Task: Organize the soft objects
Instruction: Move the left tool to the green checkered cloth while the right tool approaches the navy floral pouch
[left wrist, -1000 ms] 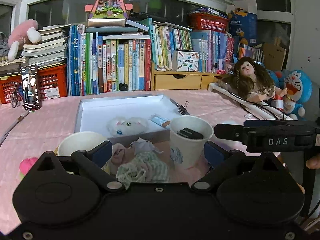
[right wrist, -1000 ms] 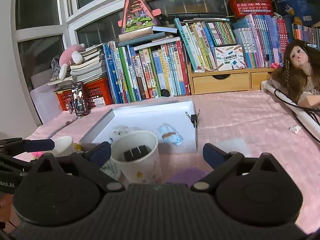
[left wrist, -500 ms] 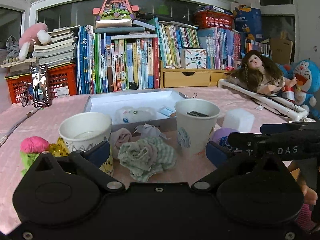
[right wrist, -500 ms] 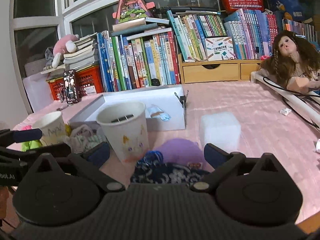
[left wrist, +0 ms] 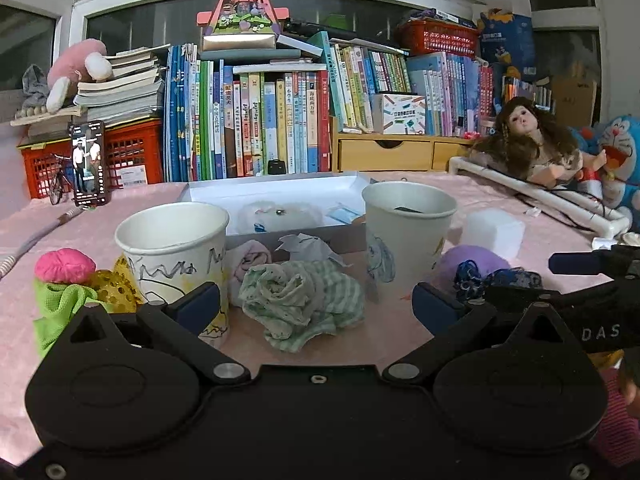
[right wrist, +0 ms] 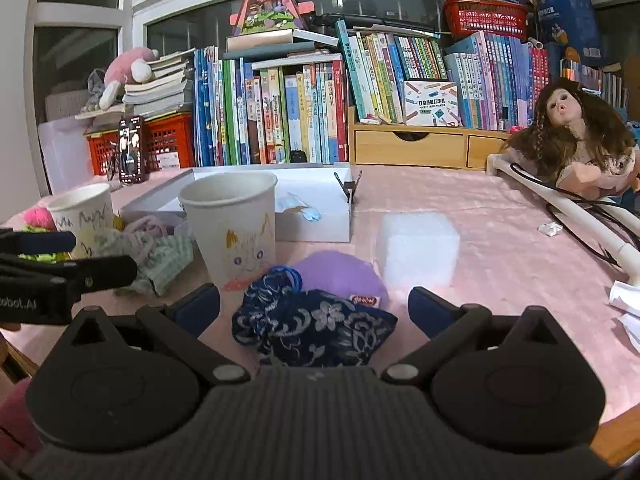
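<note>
two paper cups (left wrist: pixel 176 256) (left wrist: pixel 406 228), one white box (left wrist: pixel 276 192), two gaping grippers (left wrist: pixel 316 308) (right wrist: pixel 314 306)

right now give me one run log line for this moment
left gripper: open, over green cloth | right gripper: open, over blue pouch | both cups upright | nothing held

Dark windows (left wrist: pixel 360 12) behind crowded bookshelf (left wrist: pixel 280 120)

The bench (right wrist: pixel 460 200) is pink. One cloth (left wrist: pixel 300 296) has green and white stripes. The pouch (right wrist: pixel 316 328) is dark blue with white flowers. A purple pad (right wrist: pixel 336 272) lies behind it.
</note>
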